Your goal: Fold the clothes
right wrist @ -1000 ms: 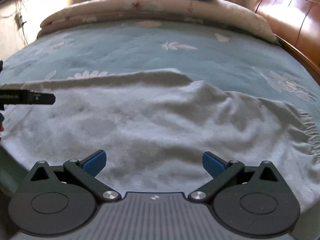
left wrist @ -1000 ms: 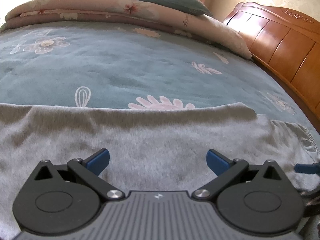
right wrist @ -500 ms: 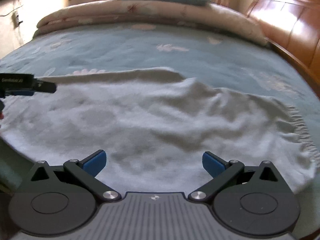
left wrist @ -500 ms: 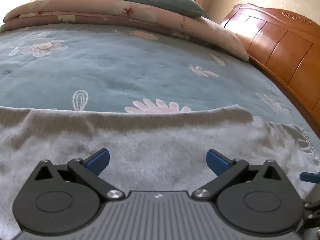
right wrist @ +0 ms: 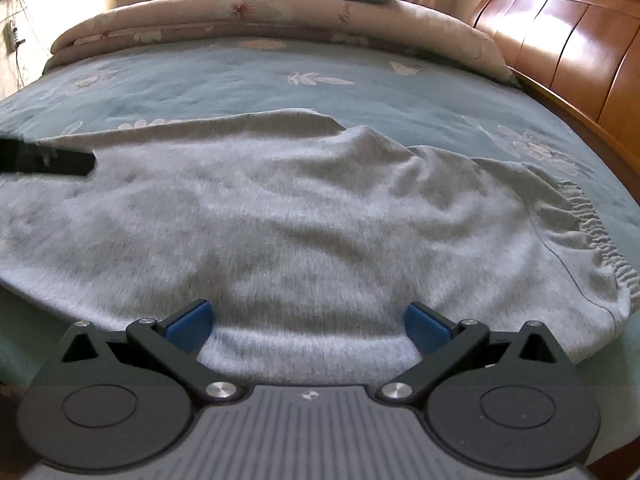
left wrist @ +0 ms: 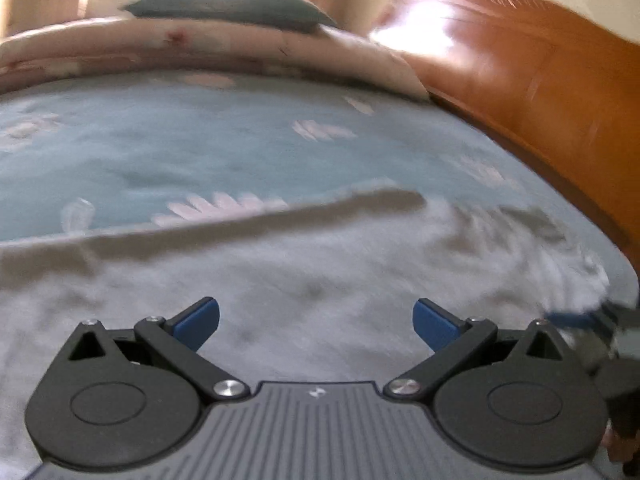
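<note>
Hovering wide open, left gripper (left wrist: 316, 318) and right gripper (right wrist: 307, 322) hold nothing above the grey sweatpants (right wrist: 280, 216) spread along the bed's near edge. Only the right view resolves the gathered waistband (right wrist: 596, 224); the left view is blurred.

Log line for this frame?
left tool open | right tool open | grey knit garment spread, unfolded | teal floral bedspread

Motion blur smears the left wrist view; the grey garment (right wrist: 304, 216) runs past the right view's left edge.
</note>
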`<state>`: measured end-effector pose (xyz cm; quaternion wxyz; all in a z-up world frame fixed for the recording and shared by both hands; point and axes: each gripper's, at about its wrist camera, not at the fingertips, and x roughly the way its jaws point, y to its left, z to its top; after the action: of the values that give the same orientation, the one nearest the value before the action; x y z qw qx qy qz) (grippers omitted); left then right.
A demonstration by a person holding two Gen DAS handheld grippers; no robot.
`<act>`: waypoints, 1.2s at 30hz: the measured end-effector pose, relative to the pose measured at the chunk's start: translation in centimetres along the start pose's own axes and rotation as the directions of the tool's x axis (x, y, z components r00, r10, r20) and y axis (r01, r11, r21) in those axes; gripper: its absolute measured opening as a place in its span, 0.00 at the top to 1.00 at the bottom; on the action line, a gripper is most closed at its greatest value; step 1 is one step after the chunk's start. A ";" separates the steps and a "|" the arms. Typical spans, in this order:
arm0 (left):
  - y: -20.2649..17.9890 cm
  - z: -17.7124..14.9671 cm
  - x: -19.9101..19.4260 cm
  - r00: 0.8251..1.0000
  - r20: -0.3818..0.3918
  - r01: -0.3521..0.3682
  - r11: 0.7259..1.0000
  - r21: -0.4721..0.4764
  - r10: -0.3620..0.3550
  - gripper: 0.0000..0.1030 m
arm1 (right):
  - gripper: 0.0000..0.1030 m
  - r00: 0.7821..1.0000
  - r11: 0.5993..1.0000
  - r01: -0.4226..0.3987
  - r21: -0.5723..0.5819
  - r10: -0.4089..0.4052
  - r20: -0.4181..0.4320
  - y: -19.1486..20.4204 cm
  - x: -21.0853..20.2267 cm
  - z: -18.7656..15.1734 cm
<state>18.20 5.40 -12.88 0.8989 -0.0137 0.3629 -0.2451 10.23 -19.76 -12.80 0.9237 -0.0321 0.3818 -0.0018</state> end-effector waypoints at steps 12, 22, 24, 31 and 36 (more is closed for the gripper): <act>-1.7 -1.5 1.4 0.999 -0.044 -0.027 0.993 0.115 0.033 0.01 | 0.00 1.000 1.000 -0.017 -0.005 0.017 0.021 -0.2 -0.2 -0.3; -0.3 -0.5 0.8 0.997 -0.065 0.032 0.998 0.051 -0.028 0.01 | 0.00 0.984 0.994 -0.110 -0.003 0.110 0.141 -1.6 -1.1 -2.1; 1.8 0.6 -0.1 0.997 -0.042 0.063 0.997 -0.042 -0.065 0.01 | 0.00 0.974 0.990 -0.137 0.018 0.131 0.186 -2.2 -1.3 -2.7; 13.0 3.7 -3.8 0.991 0.072 -0.087 0.939 -0.332 0.117 0.01 | 0.00 0.964 0.991 -0.123 0.048 0.108 0.242 -1.8 -1.5 -2.9; 17.2 4.1 -3.0 0.991 0.099 -0.038 0.890 -0.455 0.093 0.01 | 0.00 0.952 0.988 -0.152 0.010 0.144 0.272 -1.1 -2.1 -2.9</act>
<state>26.49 21.24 -11.37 0.8987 -0.2243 0.3565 -0.1223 6.71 -20.92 -13.35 0.9651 0.0107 0.2534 0.0659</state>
